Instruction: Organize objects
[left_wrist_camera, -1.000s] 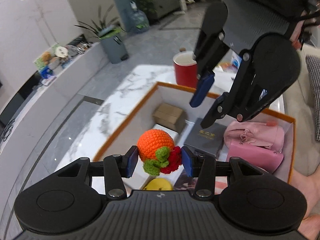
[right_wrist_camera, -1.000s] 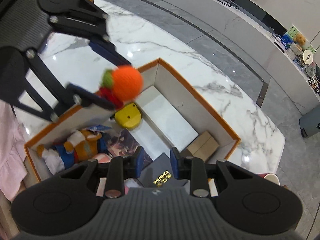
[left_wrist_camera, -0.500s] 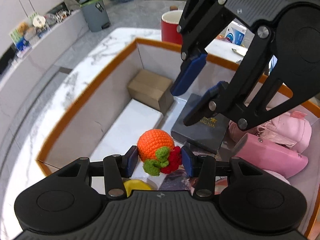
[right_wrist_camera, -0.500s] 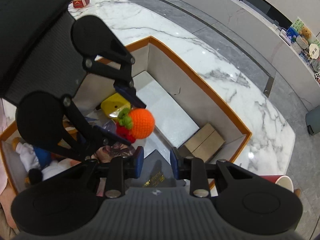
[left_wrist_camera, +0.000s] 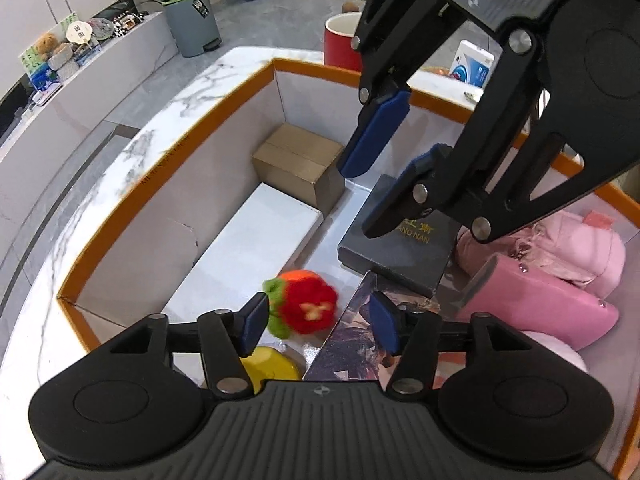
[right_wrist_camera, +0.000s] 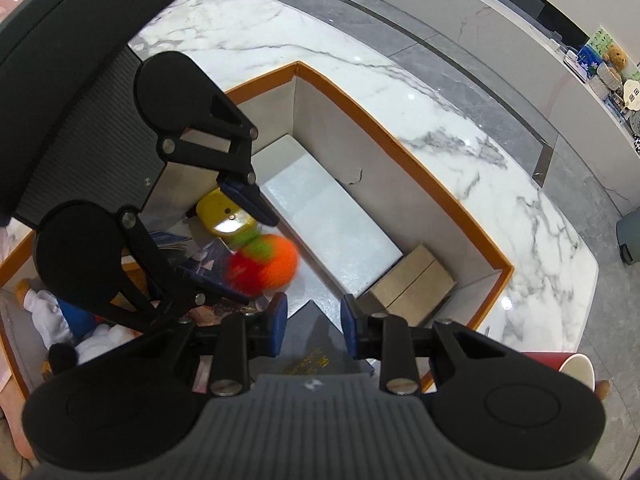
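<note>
A crocheted orange toy [left_wrist_camera: 306, 306] with green leaves and a red flower is blurred in mid-fall inside the orange-rimmed box [left_wrist_camera: 168, 152]. My left gripper [left_wrist_camera: 318, 320] hangs just above it; its jaws are opening and the pads no longer press on the toy. From the right wrist, the toy [right_wrist_camera: 266, 266] shows below the left gripper [right_wrist_camera: 236, 248], over the box floor beside a white flat slab [right_wrist_camera: 332, 224]. My right gripper [right_wrist_camera: 314, 320] hovers over a dark box with gold lettering [left_wrist_camera: 400, 248], jaws narrowly apart with nothing between them.
The box also holds a brown carton [left_wrist_camera: 296, 160], pink bags [left_wrist_camera: 540, 304], a yellow object [left_wrist_camera: 272, 364], a picture book [left_wrist_camera: 352, 344] and a doll [right_wrist_camera: 52, 312]. It stands on a marble table [right_wrist_camera: 460, 128]. A red cup [left_wrist_camera: 340, 44] stands beyond the box's far wall.
Both grippers came down into the box. My left jaws spread and let go of the crocheted toy, which has turned over and is dropping toward the box floor.
</note>
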`<move>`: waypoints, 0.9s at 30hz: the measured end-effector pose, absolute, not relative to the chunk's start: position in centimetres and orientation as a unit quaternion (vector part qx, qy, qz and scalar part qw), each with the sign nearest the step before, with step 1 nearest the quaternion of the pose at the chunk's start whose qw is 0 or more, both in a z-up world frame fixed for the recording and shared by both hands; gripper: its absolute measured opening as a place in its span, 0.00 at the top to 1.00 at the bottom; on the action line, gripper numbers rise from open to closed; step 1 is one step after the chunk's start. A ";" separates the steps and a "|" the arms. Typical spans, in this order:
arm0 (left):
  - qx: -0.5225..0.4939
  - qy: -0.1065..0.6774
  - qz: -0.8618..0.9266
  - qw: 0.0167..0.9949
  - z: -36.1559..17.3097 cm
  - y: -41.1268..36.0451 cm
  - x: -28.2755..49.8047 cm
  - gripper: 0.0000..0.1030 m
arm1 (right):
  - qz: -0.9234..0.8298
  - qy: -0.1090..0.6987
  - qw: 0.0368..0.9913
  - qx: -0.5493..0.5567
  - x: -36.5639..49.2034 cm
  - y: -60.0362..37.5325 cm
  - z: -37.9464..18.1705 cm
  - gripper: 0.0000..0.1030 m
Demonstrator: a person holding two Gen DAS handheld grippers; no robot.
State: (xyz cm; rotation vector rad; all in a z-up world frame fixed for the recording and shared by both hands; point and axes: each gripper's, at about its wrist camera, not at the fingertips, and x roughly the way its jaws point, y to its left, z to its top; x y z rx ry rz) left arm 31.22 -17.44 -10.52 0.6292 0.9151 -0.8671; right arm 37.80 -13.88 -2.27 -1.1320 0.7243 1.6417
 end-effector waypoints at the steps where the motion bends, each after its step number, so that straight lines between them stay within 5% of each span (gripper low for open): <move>1: 0.285 0.421 -0.399 0.763 -10.2 -17.2 31.1 0.31 | 0.674 0.295 0.490 -0.467 37.7 -14.0 -2.1 0.70; 24: 0.165 0.270 -0.296 0.901 4.1 -8.2 18.6 0.26 | 0.688 0.174 0.618 -0.337 32.1 -24.9 11.3 0.51; 27: 0.136 0.244 -0.271 0.921 5.6 -7.3 15.9 0.22 | 0.683 0.166 0.652 -0.285 30.9 -27.9 12.9 0.33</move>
